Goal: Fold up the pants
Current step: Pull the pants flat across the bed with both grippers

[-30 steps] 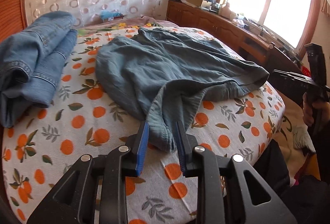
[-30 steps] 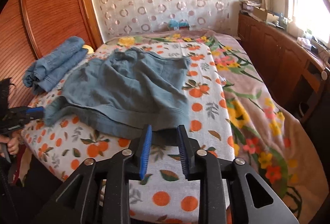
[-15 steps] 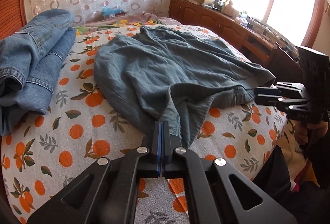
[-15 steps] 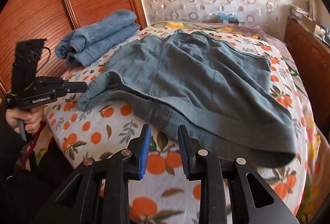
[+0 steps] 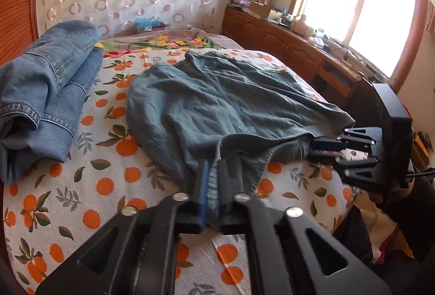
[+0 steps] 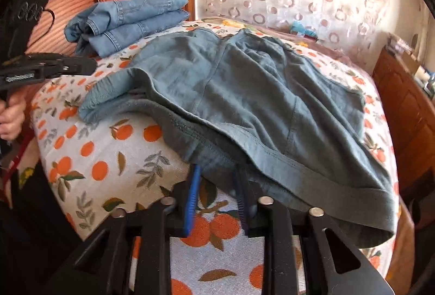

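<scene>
My left claw (image 5: pixel 213 182), at the bottom centre of its own view, is pinched on a bunched fold of the grey-green pants (image 5: pixel 217 102), which lie spread over the orange-print bedspread (image 5: pixel 108 181) through the middle of the frame. My right claw (image 6: pixel 217 193), at the bottom centre of its view, is spread apart with the pants' waistband edge (image 6: pixel 272 159) lying between and over its fingertips, not yet gripped. Folded jeans (image 5: pixel 43 94) sit at the upper left, apart from the pants.
</scene>
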The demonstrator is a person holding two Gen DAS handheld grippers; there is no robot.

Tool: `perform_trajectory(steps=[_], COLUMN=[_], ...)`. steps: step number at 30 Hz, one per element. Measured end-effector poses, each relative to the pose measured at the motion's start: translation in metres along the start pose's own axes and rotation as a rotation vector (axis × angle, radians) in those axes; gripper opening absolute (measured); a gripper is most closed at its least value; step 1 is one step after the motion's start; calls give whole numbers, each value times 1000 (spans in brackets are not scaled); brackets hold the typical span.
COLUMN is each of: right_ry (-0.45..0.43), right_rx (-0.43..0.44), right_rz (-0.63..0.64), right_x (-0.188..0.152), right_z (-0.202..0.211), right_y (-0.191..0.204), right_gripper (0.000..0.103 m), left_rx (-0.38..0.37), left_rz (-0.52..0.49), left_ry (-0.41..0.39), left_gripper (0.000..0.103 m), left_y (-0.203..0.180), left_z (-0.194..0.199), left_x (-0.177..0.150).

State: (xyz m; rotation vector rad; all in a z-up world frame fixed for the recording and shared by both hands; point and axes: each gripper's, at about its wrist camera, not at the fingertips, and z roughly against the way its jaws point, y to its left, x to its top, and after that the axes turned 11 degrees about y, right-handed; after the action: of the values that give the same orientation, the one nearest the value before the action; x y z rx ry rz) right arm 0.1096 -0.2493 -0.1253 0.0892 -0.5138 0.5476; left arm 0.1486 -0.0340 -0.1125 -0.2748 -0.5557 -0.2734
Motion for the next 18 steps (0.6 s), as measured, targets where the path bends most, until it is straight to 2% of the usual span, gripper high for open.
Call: perform_trajectory(steps=[1,2,4,11,13,15,17,18], right_ry=[2,3,-6,-28,-34,-37,-40,-40], right_rx=[1,13,22,53,55,69,66,63], right_rz=[-5,-15,-29,-54,-51,-49,-50,-46], right_x=[0,1,-1,-9,-11,-13,-13,-13], right_z=[1,0,0,4,7,9,10,10], right_y=[-1,-2,-4,-8,-9,-10,-10,-10], right_gripper=[7,2,2,2,2,10,29,33], left_rx=[5,3,-14,7,1,-4,3,8], left_rz=[-7,-14,-22,-1,-13,-29,-35,-32], left_ry=[5,16,51,117,115,111,92,78], left_gripper=[20,22,27,25,14,7,6,6], left_y=[-1,-1,-1,3,2,-1,-4,-5], left_z=[-1,-4,-11,-32,-32,-29,-25,-22], left_x=[-1,-2,-3,-10,-11,-11,-10,-8])
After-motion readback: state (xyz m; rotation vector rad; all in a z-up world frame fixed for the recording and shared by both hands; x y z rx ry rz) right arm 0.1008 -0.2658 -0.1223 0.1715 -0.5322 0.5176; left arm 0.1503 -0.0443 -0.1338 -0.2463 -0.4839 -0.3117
